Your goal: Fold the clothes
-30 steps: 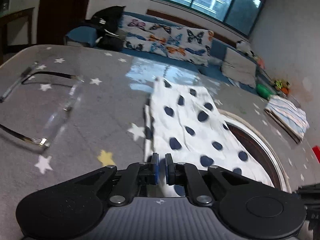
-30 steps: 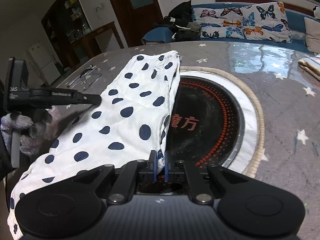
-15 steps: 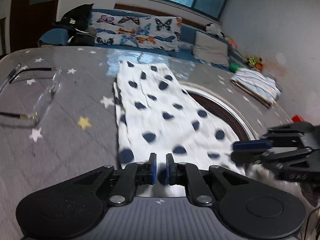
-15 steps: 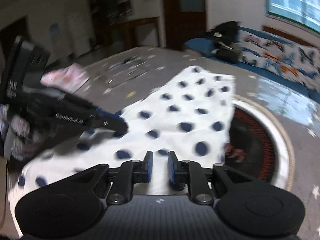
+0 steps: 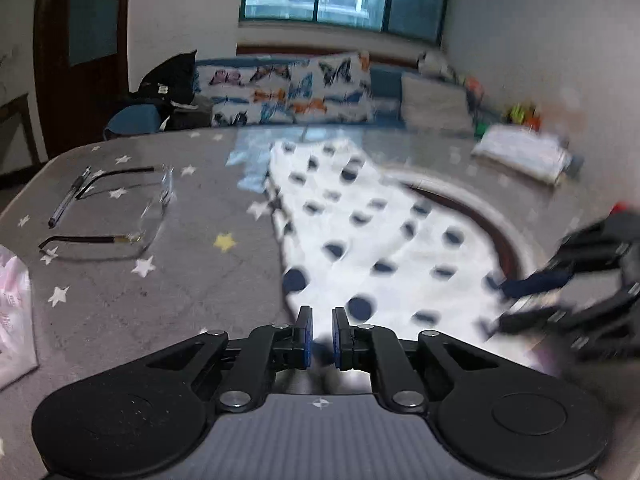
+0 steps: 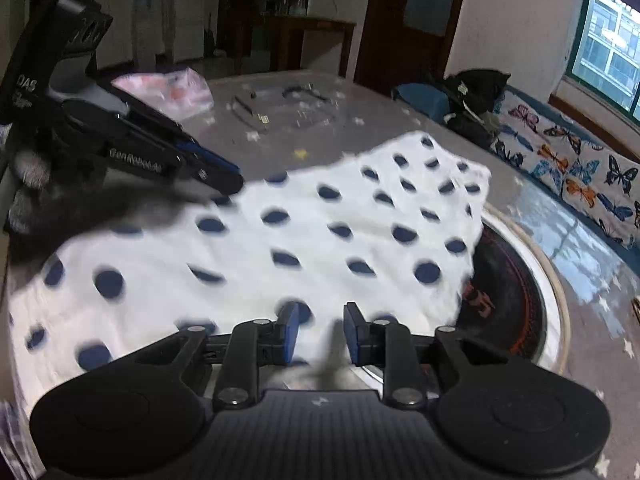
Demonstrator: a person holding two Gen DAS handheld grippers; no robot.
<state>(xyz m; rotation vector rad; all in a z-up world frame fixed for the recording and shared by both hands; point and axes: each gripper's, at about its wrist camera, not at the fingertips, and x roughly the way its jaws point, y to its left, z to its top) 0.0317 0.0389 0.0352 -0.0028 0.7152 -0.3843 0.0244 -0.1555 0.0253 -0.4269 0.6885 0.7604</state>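
The polka-dot garment (image 6: 320, 236) lies flat along the star-patterned desk (image 5: 160, 300), one edge overlapping the round inset hotplate (image 6: 516, 292). It appears already doubled lengthwise, judging by the stacked edges along its side.

Left claw (image 5: 319, 330): jaws slightly parted, holding nothing, poised at the near hem.

Right claw (image 6: 318, 332): jaws spread, empty, low over the cloth.

Both claws flank the near end, probably to keep the fold square. Spectacles (image 5: 120, 216) lie well clear.

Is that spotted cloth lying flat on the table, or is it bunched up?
Mostly flat: the spotted cloth lies spread as one long smooth strip on the table. Motion blur hides whether it is doubled over.
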